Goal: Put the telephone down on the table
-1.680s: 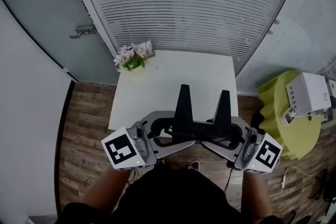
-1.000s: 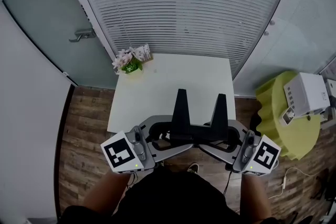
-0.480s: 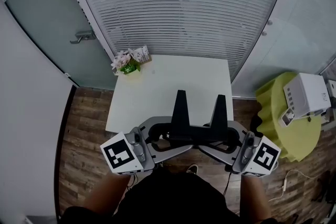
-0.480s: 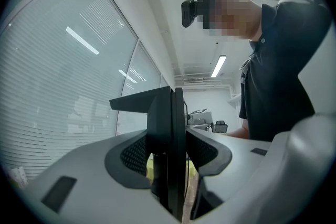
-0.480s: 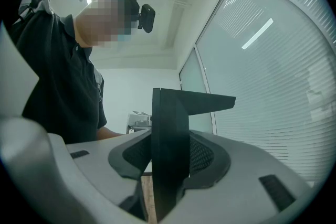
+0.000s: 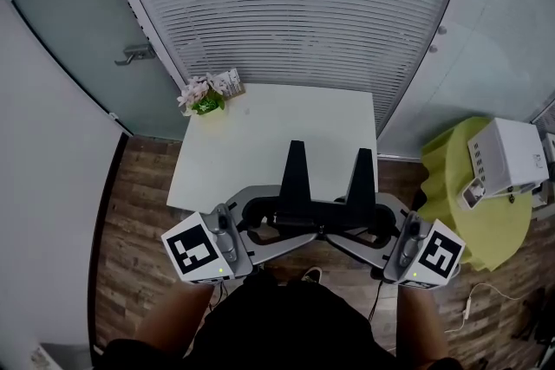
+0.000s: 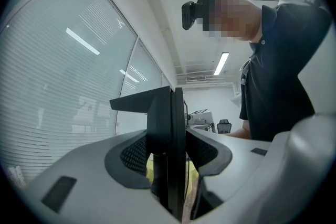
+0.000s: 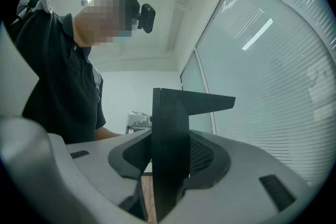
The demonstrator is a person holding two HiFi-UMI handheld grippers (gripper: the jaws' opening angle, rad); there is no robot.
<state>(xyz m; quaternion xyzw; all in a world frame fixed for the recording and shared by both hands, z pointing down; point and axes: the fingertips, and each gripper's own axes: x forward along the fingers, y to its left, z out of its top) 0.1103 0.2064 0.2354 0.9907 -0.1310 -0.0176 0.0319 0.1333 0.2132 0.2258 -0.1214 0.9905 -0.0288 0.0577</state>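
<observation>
A black telephone [image 6: 319, 219] with two upright wedge-shaped prongs hangs in the air between both grippers, at the near edge of the white table [image 6: 251, 147]. My left gripper [image 6: 270, 223] is shut on its left end. My right gripper [image 6: 375, 225] is shut on its right end. In the left gripper view the black telephone [image 7: 168, 134] stands edge-on between the pads of the left gripper [image 7: 170, 165]. The right gripper view shows the telephone [image 8: 169, 139] likewise clamped in the right gripper [image 8: 168, 170]. Its underside is hidden.
A small flower pot [image 6: 198, 96] and a card [image 6: 228, 81] stand at the table's far left corner. Glass walls with blinds run behind it, and a door handle [image 6: 133, 55] is at the left. A yellow-green stool [image 6: 468, 195] carrying a white box [image 6: 507, 153] stands on the wooden floor at the right.
Both grippers have carried the telephone level toward the table, still held the same way. The table and flower pot have slid a little left in the head view.
</observation>
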